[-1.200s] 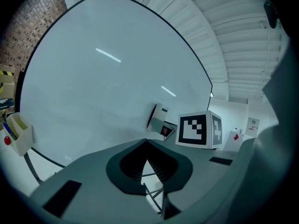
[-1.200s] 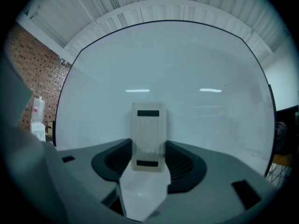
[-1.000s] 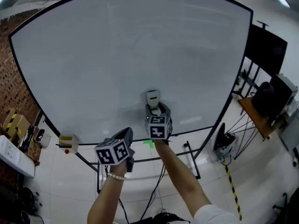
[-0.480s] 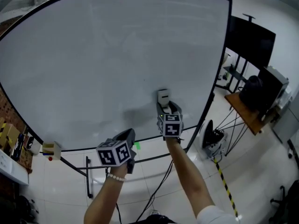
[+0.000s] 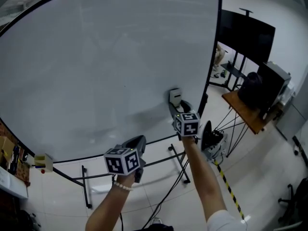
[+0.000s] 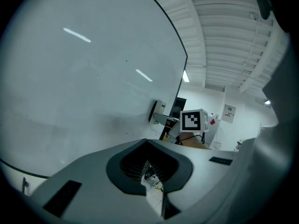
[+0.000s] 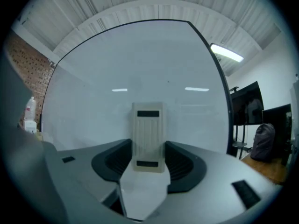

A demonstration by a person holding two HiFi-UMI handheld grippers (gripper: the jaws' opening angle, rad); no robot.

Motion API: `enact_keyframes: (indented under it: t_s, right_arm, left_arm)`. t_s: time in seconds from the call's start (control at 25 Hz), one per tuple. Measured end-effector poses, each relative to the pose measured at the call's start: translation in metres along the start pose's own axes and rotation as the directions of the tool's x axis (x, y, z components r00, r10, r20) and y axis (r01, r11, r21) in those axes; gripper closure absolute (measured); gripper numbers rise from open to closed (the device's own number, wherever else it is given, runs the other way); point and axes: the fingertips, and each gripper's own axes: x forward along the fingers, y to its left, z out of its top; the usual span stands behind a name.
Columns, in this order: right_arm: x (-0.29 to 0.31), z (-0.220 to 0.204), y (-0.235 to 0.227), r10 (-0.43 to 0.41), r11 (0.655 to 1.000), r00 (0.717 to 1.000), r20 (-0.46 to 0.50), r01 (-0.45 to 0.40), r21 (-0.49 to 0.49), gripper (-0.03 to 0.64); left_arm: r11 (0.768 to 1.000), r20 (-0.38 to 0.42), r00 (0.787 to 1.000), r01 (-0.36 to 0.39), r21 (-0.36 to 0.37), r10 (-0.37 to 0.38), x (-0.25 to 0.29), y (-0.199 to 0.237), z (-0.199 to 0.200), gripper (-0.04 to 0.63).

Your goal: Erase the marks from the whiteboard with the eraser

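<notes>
The large whiteboard (image 5: pixel 96 66) fills the head view, and I make out no distinct marks on it, only faint smudges. A cream eraser (image 5: pixel 175 96) lies flat against the board low down, near its right edge. My right gripper (image 5: pixel 177 105) is shut on the eraser (image 7: pixel 148 136), whose ribbed back stands between the jaws in the right gripper view. My left gripper (image 5: pixel 138 146) hangs below the board's lower edge, away from the surface, shut with nothing in it. In the left gripper view the eraser (image 6: pixel 158 111) and the right gripper's marker cube (image 6: pixel 194 121) show against the whiteboard (image 6: pixel 84 78).
The board's black stand legs (image 5: pixel 175 160) spread over the floor under my arms. A dark screen on a stand (image 5: pixel 246 32) and a wooden table (image 5: pixel 243 110) with a dark bag (image 5: pixel 250 88) are right of the board. A small box (image 5: pixel 42 161) sits at the board's lower left corner.
The right gripper has slid the eraser rightward along the board's lower part, toward its right edge. The left gripper has stayed low under the board.
</notes>
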Motion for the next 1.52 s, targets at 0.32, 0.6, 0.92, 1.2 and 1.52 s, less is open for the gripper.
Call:
enact_keyframes:
  t_s: [0.32, 0.6, 0.92, 1.2, 1.52]
  right_arm:
    - [-0.008, -0.005, -0.087, -0.038, 0.999, 0.999, 0.011, 0.038, -0.031, 0.368]
    - [-0.009, -0.018, -0.155, -0.095, 0.995, 0.995, 0.004, 0.095, -0.007, 0.368]
    - [-0.008, -0.044, -0.183, -0.078, 0.997, 0.997, 0.009, 0.078, -0.003, 0.367]
    - [-0.006, -0.105, -0.183, -0.092, 0.996, 0.995, -0.024, 0.092, 0.011, 0.367]
    - [-0.001, -0.109, -0.139, -0.085, 0.996, 0.996, -0.005, 0.085, -0.001, 0.367]
  left_arm:
    - [0.999, -0.022, 0.999, 0.038, 0.001, -0.038, 0.02, -0.021, -0.012, 0.607]
    - [0.999, -0.03, 0.998, 0.046, -0.025, -0.047, 0.033, -0.017, -0.022, 0.607]
    - [0.998, -0.076, 0.995, 0.062, -0.033, -0.065, 0.067, -0.029, -0.045, 0.607]
    - [0.996, -0.139, 0.988, 0.065, -0.055, -0.072, 0.074, -0.029, -0.081, 0.607]
    - [0.996, -0.103, 0.995, -0.024, -0.081, 0.016, 0.055, 0.029, -0.104, 0.607]
